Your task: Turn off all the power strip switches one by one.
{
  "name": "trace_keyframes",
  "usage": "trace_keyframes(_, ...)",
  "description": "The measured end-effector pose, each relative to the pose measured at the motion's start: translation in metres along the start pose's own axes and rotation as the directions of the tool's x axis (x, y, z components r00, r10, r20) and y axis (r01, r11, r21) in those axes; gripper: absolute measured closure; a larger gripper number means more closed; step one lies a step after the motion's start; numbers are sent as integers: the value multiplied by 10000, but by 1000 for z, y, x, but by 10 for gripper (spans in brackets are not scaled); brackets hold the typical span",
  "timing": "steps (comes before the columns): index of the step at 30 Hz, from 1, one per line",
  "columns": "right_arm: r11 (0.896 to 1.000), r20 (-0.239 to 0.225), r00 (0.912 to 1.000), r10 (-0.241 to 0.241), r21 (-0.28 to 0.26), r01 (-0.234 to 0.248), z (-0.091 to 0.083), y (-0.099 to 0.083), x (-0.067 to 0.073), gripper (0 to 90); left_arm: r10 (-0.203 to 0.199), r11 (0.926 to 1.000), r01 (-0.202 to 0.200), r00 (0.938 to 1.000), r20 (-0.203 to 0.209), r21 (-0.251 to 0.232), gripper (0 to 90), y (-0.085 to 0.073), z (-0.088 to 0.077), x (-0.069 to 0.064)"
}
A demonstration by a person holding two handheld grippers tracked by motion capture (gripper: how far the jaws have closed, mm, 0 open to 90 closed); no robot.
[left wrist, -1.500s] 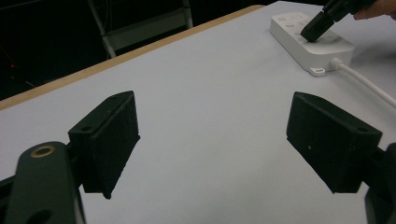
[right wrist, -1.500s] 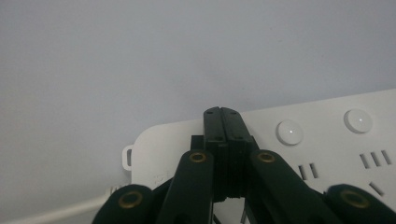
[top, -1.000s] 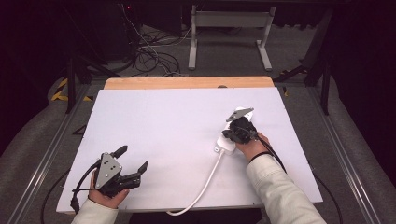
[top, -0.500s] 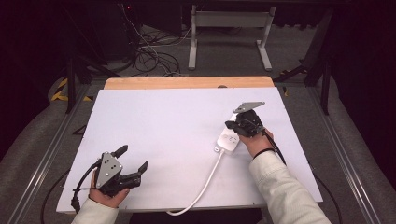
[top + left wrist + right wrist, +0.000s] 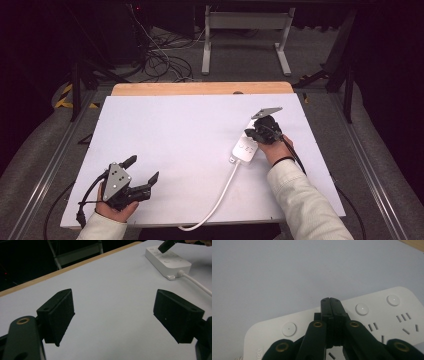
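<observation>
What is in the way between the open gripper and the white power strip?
Nothing visible is. Only bare white table lies between the open left gripper and the power strip, where the shut right gripper hovers over its buttons.

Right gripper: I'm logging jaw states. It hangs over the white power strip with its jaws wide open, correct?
Not quite. The right gripper is over the white power strip, but the right gripper view shows its jaws pressed shut together, with nothing between them.

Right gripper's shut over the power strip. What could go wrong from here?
1. The shut right gripper sits between two round buttons; a press may miss.
2. The power strip lies loose; a push may slide it.
3. Its cable loops off the table's near edge and may drag.
</observation>
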State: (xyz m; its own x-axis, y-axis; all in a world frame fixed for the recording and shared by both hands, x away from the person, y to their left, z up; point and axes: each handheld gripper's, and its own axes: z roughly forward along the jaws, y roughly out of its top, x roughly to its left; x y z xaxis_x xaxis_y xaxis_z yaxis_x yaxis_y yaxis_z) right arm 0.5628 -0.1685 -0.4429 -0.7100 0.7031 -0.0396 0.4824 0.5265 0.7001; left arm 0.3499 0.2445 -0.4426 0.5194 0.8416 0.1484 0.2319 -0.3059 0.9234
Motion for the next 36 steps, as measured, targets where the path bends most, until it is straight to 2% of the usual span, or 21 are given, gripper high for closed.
trace_keyframes(17,9997,-86,10000,3,253,-1,7,-2,-1,900,-28,10000,28,10000,4,-33,174,0,0,-1)
trace_keyframes(22,9990,61,9996,-265,370,262,8,-2,3,900,-19,10000,19,10000,12,-23,174,0,0,-1)
trace_keyframes(36,9996,-109,9999,125,271,-122,8,-4,0,900,14,10000,-14,10000,15,-17,175,0,0,-1)
